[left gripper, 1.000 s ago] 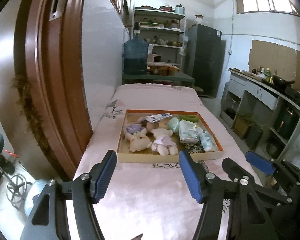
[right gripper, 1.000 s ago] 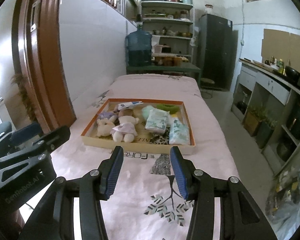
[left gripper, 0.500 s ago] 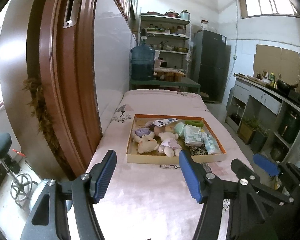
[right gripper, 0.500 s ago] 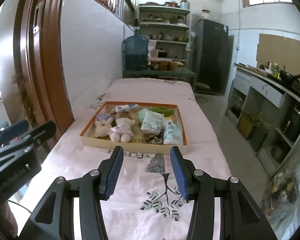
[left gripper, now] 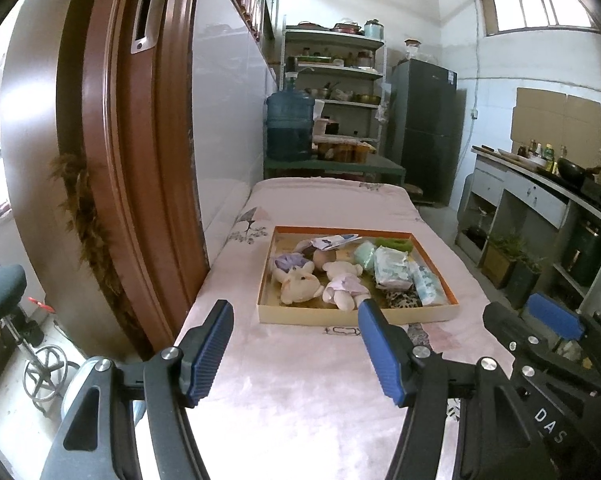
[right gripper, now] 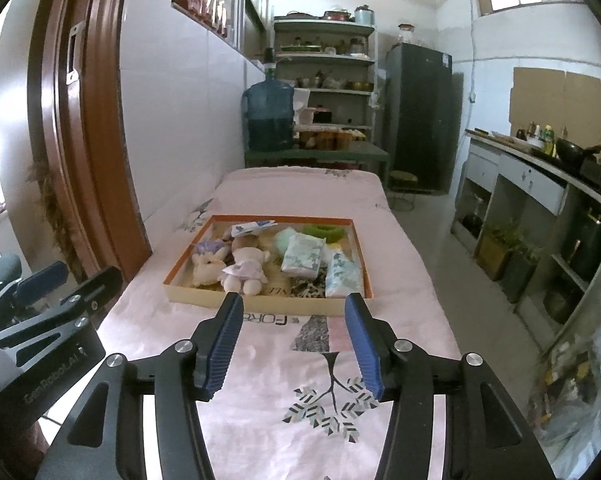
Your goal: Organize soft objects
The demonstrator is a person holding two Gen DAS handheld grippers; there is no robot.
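A shallow orange-rimmed box (left gripper: 356, 314) (right gripper: 260, 305) lies on a pink-covered table. It holds plush toys (left gripper: 300, 282) (right gripper: 244, 266), tissue packs (left gripper: 392, 266) (right gripper: 304, 254), a green item (right gripper: 324, 232) and a leopard-print cloth (left gripper: 404, 300). My left gripper (left gripper: 296, 320) is open and empty, held back from the box's near edge. My right gripper (right gripper: 294, 312) is open and empty, also short of the box. The right gripper shows in the left wrist view (left gripper: 552, 320), and the left gripper in the right wrist view (right gripper: 52, 280).
A brown door frame (left gripper: 112, 160) stands at the table's left. A water jug (left gripper: 288, 128), shelves (right gripper: 324, 60) and a dark fridge (right gripper: 416, 116) are behind the table. A counter with cabinets (left gripper: 540, 200) runs along the right, across a floor aisle.
Both grippers have drawn back and up from the box, which looks smaller and farther. Both stay open and empty.
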